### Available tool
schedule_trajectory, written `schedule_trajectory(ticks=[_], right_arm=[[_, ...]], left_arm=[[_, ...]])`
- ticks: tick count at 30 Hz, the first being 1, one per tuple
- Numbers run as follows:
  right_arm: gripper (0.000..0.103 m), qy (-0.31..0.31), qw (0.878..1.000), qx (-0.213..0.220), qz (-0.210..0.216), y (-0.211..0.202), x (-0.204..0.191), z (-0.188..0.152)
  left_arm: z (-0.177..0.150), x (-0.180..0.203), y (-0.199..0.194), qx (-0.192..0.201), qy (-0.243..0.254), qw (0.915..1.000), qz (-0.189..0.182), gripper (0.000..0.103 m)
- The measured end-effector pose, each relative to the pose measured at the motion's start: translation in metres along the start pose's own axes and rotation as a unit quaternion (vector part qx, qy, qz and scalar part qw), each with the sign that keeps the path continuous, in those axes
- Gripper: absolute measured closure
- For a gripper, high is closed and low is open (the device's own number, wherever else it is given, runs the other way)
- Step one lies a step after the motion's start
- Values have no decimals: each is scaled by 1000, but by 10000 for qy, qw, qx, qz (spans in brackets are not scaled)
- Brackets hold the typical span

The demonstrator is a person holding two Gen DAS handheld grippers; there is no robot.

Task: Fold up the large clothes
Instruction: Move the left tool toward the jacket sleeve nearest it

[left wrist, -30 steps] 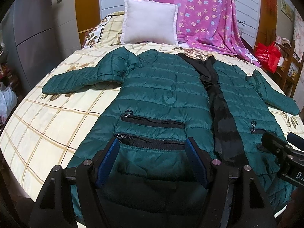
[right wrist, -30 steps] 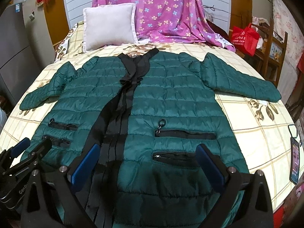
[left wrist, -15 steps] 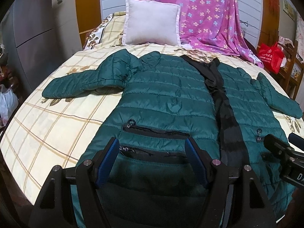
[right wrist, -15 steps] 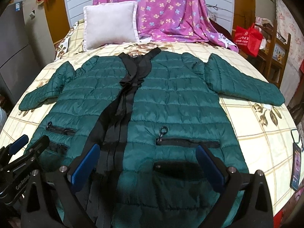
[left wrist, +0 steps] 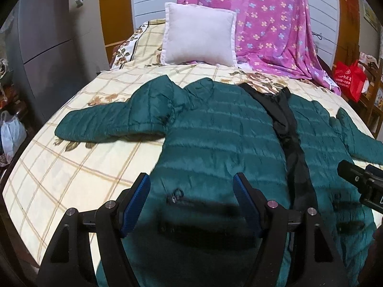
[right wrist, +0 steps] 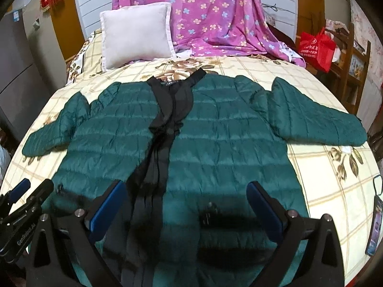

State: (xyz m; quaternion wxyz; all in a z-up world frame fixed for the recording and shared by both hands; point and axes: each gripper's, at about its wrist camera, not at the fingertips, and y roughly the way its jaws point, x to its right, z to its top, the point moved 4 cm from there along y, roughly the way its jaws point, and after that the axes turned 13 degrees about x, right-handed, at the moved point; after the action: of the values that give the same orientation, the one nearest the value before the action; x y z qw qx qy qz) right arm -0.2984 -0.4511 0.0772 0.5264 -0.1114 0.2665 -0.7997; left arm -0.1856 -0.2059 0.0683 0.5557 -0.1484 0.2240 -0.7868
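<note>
A dark green quilted jacket (left wrist: pixel 222 134) with a black centre placket lies flat and face up on the bed, sleeves spread out to both sides; it also shows in the right wrist view (right wrist: pixel 215 143). My left gripper (left wrist: pixel 191 189) is open and empty, over the jacket's left lower front by a zip pocket. My right gripper (right wrist: pixel 186 196) is open and empty, over the right lower front by another zip pocket. The right gripper's body shows at the right edge of the left wrist view (left wrist: pixel 359 184), the left gripper's at the lower left of the right wrist view (right wrist: pixel 21 205).
The bed has a cream checked floral sheet (left wrist: pixel 71 167). A white pillow (left wrist: pixel 198 38) and a pink flowered blanket (left wrist: pixel 275 24) are at the head. A red bag (right wrist: pixel 316 47) sits on a wooden rack at right. A phone (right wrist: pixel 374 224) lies near the bed's right edge.
Both grippers have moved forward up the jacket from the hem, from the lower pockets to the upper ones. Both stay open. The jacket has not moved.
</note>
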Motion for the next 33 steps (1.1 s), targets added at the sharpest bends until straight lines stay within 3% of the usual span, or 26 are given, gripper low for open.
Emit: schedule_trajectory(ticks=[11,33], right_arm=[[1,-51,9999,68,126,32,-16,29],[1,-212,9995,-167,141,99,-38,27]], left_arm=[[24,-16,40,-57,-103,9998,186,59],[36,-43,104,-233,-351,9980,467,59]])
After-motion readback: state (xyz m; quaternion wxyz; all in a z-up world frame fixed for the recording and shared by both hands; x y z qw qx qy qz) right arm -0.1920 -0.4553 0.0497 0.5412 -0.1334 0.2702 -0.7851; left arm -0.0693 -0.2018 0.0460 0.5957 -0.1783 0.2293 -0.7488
